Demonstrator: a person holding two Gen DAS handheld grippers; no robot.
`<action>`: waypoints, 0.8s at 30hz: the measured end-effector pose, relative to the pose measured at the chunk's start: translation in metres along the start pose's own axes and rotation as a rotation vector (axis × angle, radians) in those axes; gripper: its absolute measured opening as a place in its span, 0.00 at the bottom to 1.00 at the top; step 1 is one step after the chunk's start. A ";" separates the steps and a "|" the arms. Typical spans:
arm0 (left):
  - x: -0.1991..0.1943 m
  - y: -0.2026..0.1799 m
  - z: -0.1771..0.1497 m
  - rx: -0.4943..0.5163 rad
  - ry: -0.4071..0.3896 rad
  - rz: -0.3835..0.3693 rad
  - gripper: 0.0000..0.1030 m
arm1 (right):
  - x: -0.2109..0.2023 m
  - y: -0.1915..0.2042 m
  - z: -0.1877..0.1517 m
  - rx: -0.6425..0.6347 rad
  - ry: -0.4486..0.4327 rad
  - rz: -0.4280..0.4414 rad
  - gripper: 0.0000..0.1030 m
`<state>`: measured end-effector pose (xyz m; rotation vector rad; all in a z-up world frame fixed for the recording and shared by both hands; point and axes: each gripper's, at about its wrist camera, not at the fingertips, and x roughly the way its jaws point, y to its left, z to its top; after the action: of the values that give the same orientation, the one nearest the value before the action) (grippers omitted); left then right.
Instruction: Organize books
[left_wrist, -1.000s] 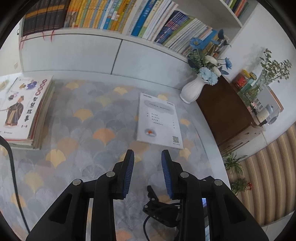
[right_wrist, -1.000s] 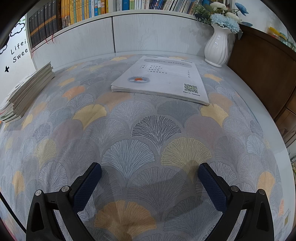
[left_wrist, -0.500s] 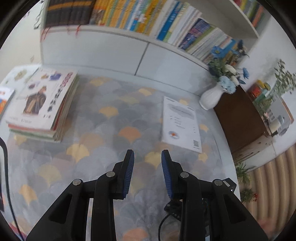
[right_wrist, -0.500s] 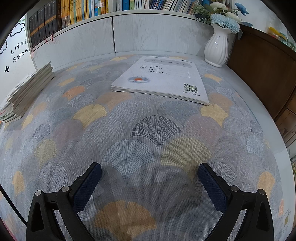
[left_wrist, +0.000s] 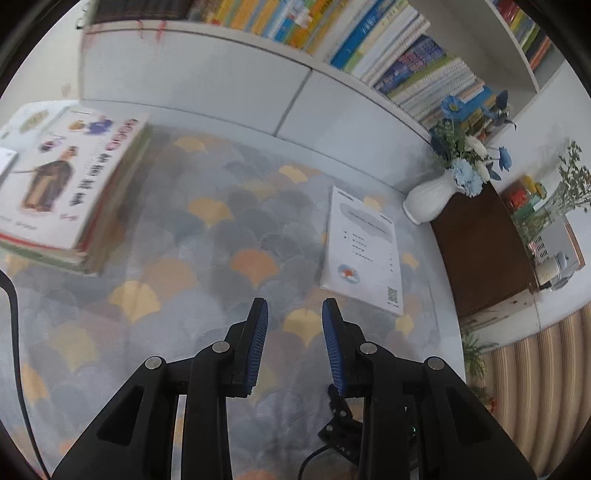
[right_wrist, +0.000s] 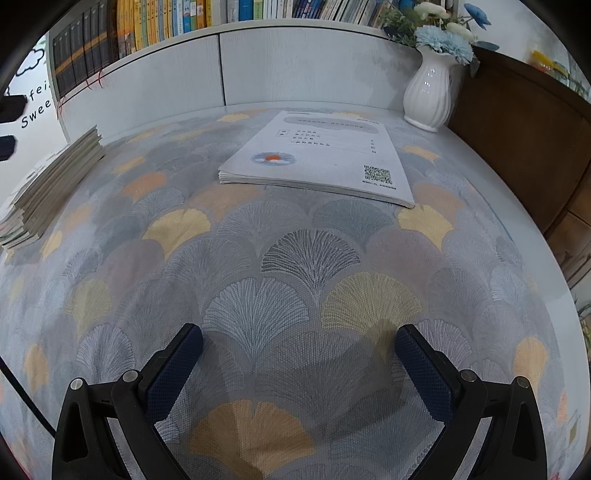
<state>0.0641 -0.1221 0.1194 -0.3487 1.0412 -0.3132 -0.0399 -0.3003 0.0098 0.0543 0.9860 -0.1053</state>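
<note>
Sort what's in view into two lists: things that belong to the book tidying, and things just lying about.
Belongs to the job:
- white booklet, lying alone on the cloth
- stack of books
- shelved books
- left gripper, empty
- right gripper, empty

Just lying about:
- white vase of flowers
- patterned tablecloth
- brown cabinet

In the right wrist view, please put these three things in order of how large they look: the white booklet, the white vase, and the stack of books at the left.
1. White booklet, clearly the largest.
2. Stack of books.
3. White vase.

The stack and the vase look close in size, and the stack is cut by the picture edge, so their order is unsure.
</note>
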 end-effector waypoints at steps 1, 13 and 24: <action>0.009 -0.005 0.003 0.026 0.013 0.005 0.27 | 0.001 -0.001 0.004 -0.006 0.038 0.018 1.00; 0.136 -0.048 0.043 0.126 0.163 -0.026 0.27 | -0.006 -0.088 0.071 -0.004 0.094 0.132 1.00; 0.202 -0.055 0.056 0.112 0.255 -0.050 0.26 | 0.086 -0.126 0.152 0.182 0.137 0.185 0.54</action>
<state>0.2037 -0.2475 0.0105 -0.2380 1.2607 -0.4680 0.1184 -0.4449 0.0222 0.3226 1.1012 -0.0212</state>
